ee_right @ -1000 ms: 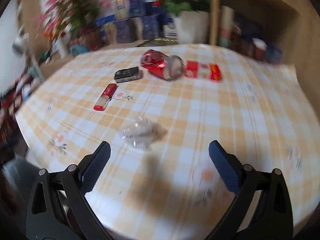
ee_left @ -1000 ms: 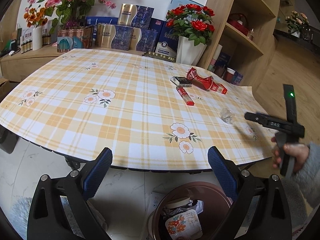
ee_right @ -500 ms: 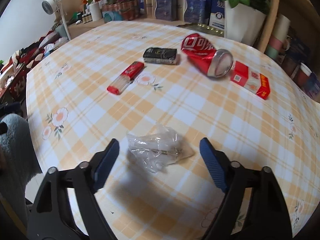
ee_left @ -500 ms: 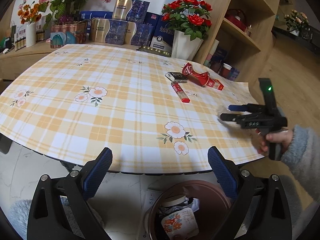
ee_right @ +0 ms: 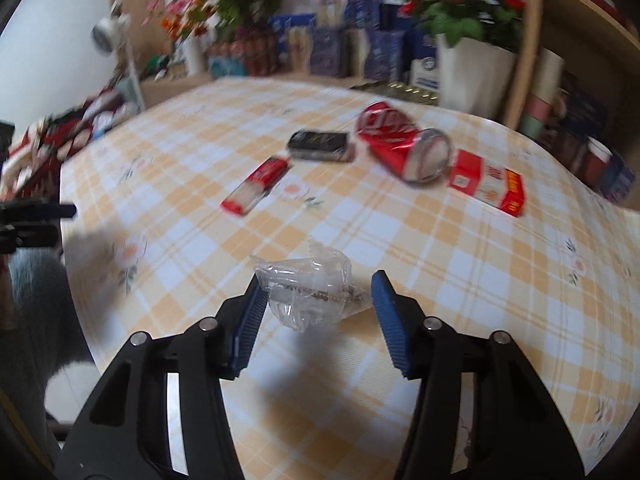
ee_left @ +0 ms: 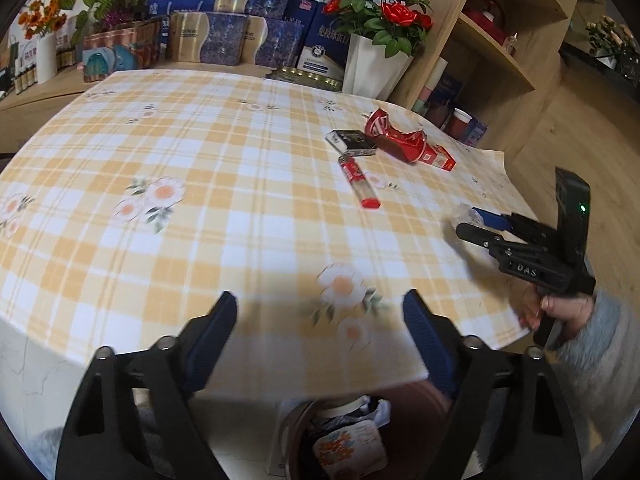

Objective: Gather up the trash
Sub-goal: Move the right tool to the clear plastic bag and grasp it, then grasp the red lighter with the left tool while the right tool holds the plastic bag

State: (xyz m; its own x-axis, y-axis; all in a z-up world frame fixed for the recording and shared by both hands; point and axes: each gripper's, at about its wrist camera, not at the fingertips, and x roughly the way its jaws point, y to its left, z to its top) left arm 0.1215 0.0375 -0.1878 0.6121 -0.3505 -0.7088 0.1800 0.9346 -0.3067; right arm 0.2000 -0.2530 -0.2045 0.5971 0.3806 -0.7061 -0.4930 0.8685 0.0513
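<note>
The right gripper (ee_right: 316, 304) was open, with a clear plastic wrapper (ee_right: 306, 286) between its blue fingers (ee_right: 386, 316), lying on the counter (ee_right: 460, 280). Farther off lay a red stick pack (ee_right: 256, 186), a black box (ee_right: 322, 145), a squashed red can (ee_right: 404, 146) and a red packet (ee_right: 490, 186). The left gripper (ee_left: 320, 332) was wide open, holding nothing, above a brown trash bin (ee_left: 404, 420).

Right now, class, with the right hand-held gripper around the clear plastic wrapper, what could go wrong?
1. The right hand-held gripper is still open around the clear plastic wrapper; thin, crumpled film may slip out or be only partly pinched.
2. The wrapper lies near the table edge, so a nudge might push it onto the floor, missing the bin below.
</note>
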